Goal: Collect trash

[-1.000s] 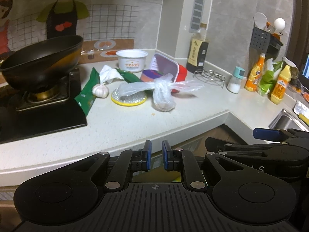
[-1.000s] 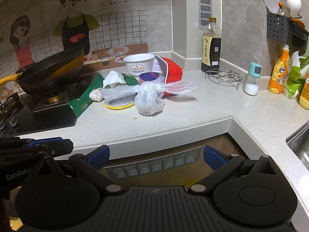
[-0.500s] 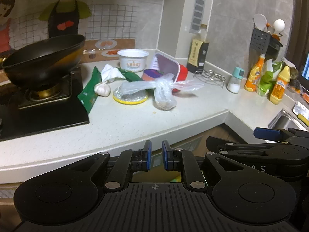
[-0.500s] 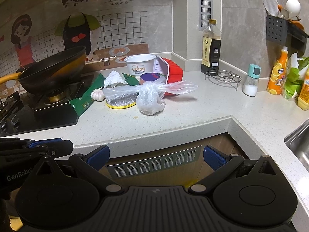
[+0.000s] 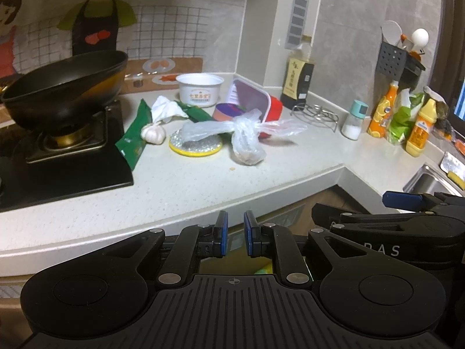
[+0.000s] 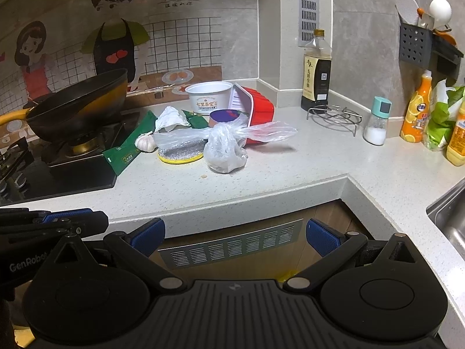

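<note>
Trash lies in a heap on the white counter (image 5: 203, 186): a knotted clear plastic bag (image 5: 247, 145) (image 6: 225, 151), a green wrapper (image 5: 133, 142), a crumpled white tissue (image 5: 167, 110), a yellow-rimmed foil lid (image 5: 196, 145), a white paper bowl (image 5: 200, 90) and a red tub (image 6: 260, 113) tipped on its side. A garlic bulb (image 5: 153, 134) sits beside the wrapper. My left gripper (image 5: 235, 237) hangs shut and empty in front of the counter edge. At the same edge my right gripper (image 6: 235, 234) stands wide open, holding nothing. Both are well short of the heap.
A black wok (image 5: 64, 93) sits on the stove (image 5: 66, 174) at left. A dark sauce bottle (image 6: 316, 78), a wire trivet (image 6: 334, 116), a salt shaker (image 6: 376, 122) and orange and yellow bottles (image 6: 415, 110) line the back right. The sink (image 6: 453, 212) is at far right.
</note>
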`<state>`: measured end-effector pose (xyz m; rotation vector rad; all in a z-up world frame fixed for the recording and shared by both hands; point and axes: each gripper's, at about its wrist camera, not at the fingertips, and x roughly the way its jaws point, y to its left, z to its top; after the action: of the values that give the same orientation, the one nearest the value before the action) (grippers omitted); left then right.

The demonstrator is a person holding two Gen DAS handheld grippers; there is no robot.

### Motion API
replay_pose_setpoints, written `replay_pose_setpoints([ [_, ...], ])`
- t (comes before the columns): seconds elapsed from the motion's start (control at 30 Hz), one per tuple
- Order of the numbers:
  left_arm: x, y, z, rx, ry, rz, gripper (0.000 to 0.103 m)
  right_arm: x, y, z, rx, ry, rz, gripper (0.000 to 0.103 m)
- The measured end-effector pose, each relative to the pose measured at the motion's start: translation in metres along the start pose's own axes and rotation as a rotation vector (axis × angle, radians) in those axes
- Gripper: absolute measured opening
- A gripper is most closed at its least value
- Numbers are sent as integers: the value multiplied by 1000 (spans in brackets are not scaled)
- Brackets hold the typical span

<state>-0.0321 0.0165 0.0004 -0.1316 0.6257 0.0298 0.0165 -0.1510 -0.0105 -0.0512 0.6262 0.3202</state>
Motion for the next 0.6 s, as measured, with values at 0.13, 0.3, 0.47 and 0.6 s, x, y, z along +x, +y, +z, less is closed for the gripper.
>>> replay_pose_setpoints([
  [0.13, 2, 0, 2, 1, 2, 1, 16, 3, -2, 0, 3, 6, -1, 103],
  [0.3, 6, -1, 2, 1, 11, 3, 16, 5, -3, -1, 7, 14, 2, 103],
  [0.47, 9, -1, 1, -1, 19, 6, 16, 9, -4, -1, 12, 24, 0, 103],
  [0.6, 12, 0, 1, -2, 24, 6, 16, 11, -5, -1, 12, 27, 0, 103],
])
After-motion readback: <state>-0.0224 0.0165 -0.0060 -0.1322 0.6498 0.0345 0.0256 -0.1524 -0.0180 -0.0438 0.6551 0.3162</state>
